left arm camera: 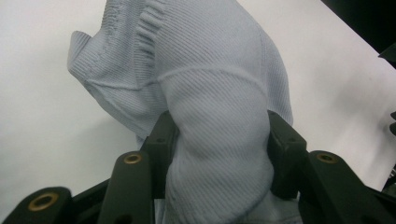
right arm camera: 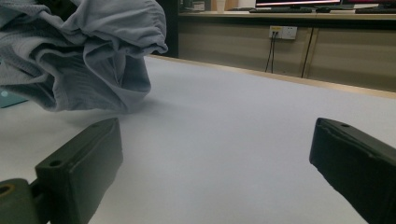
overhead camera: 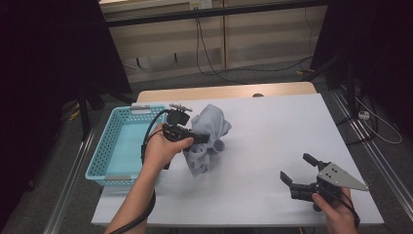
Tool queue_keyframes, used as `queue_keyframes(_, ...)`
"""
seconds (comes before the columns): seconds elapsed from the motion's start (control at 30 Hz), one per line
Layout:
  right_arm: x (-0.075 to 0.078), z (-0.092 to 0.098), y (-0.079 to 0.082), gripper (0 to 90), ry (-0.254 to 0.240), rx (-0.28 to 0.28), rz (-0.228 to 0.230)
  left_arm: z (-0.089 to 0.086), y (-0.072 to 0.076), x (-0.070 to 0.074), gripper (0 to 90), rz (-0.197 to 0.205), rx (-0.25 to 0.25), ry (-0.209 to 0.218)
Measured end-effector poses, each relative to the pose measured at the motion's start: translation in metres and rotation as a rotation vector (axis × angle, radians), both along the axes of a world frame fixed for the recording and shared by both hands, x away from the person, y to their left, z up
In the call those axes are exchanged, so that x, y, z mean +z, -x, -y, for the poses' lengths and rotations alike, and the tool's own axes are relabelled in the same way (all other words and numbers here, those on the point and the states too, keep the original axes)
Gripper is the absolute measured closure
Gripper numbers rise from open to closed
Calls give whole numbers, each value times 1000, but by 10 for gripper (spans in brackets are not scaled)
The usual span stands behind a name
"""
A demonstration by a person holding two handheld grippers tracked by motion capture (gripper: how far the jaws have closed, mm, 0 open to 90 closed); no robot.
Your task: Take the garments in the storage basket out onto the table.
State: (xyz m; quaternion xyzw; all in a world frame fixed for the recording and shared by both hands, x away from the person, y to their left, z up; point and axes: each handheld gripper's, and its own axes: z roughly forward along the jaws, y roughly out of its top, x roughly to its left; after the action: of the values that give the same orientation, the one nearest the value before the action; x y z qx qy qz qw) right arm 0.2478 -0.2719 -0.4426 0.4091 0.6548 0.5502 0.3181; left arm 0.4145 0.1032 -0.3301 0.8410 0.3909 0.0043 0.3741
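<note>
Garment (overhead camera: 208, 138) of pale grey ribbed knit sits bunched in a crumpled heap near the left edge of the table (overhead camera: 272, 136), roughly midway between the far and near edges. The left gripper (overhead camera: 198, 139) is clamped on it: in the left gripper view, a thick fold of the ribbed cloth (left arm camera: 215, 116) bulges between the two black jaws, which press against it from either side. The left hand (overhead camera: 163, 146) holds that gripper from the left side of the heap, with its cable looping down toward the near edge. A light blue perforated basket (overhead camera: 112, 146) stands just beside the table's left edge, near the garment but not touching it as far as can be seen. The right gripper (overhead camera: 298, 171) rests near the near right corner of the table, well apart from the garment, held by the right hand (overhead camera: 336, 209). Its jaws stand wide apart with only bare white surface between them, as the right gripper view confirms; the garment (right arm camera: 88, 56) appears beyond them, off to the left side of that view.
</note>
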Motion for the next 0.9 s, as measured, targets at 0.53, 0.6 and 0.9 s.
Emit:
queue_keyframes(0.53, -1, -4, -1, 17, 18, 6, -6, 4, 10, -22, 529, 11, -16, 52)
queue_keyframes(0.6, -1, -5, -1, 17, 24, 14, -8, 1, 9, -28, 526, 13, -6, 58)
queue_keyframes(0.9, -4, -5, -7, 6, 40, 57, -59, -27, 6, -46, 482, 67, 97, 58)
